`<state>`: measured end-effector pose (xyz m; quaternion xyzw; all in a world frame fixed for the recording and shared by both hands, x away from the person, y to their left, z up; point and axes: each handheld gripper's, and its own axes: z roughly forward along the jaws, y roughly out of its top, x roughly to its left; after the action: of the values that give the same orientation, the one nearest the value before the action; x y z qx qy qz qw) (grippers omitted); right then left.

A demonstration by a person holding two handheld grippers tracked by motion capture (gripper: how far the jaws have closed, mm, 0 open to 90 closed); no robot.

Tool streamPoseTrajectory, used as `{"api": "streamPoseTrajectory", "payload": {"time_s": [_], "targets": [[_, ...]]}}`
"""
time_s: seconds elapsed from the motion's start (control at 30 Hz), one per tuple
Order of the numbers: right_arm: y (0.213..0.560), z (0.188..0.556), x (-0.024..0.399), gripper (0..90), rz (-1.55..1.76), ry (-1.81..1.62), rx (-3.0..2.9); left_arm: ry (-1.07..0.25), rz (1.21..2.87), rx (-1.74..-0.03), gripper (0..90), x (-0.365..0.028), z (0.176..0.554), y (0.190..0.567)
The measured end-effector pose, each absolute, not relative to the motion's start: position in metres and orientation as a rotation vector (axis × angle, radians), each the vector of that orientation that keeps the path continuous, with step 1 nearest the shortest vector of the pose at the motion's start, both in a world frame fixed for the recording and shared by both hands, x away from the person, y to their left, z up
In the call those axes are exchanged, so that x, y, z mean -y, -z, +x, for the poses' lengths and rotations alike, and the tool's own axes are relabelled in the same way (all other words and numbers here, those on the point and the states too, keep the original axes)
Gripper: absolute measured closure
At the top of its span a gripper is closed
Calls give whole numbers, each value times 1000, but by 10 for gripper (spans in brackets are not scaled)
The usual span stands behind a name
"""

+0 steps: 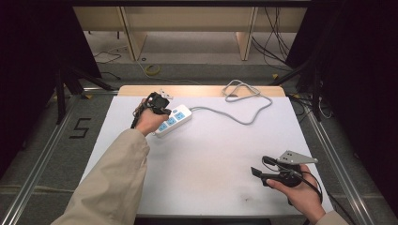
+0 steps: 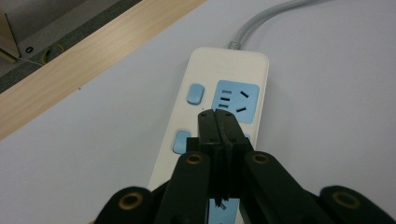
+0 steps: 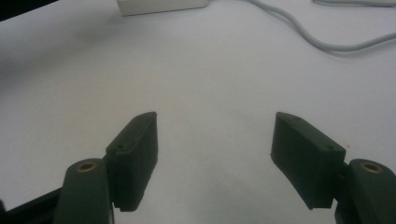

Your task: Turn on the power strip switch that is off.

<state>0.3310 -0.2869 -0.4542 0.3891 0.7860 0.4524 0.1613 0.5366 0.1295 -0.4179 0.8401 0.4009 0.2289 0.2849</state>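
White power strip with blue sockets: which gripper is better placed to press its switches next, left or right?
Left. The left gripper, jaws shut, is poised directly over the white power strip with blue sockets, its tips beside a blue rocker switch. The right gripper sits open near the table's near right corner, far from the strip.

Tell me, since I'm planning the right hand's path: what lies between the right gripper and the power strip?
Nothing: bare white table separates the open right gripper from the power strip, as the high view shows. The strip's grey cable runs off farther back.
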Motion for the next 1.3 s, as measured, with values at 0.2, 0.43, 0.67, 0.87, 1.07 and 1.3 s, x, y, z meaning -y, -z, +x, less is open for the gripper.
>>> {"api": "streamPoseTrajectory", "payload": {"time_s": [0.2,0.43,0.67,0.87,1.07,1.3], "targets": [[454,331,287,321,1109,-1294,-2244,-619,2257,-1070,897,-125,543,418],[454,331,287,320,1109,-1295,-2244,-632,2261,-1067,897,-121,549,414],[454,330,288,319,1111,-1294,-2243,-625,2264,-1074,897,-119,553,418],[454,331,288,319,1110,-1294,-2245,-627,2267,-1077,897,-120,556,419],[454,330,288,319,1110,-1294,-2245,-633,2266,-1071,897,-117,558,416],[454,330,289,319,1112,-1294,-2243,-639,2269,-1057,897,-112,560,413]]}}
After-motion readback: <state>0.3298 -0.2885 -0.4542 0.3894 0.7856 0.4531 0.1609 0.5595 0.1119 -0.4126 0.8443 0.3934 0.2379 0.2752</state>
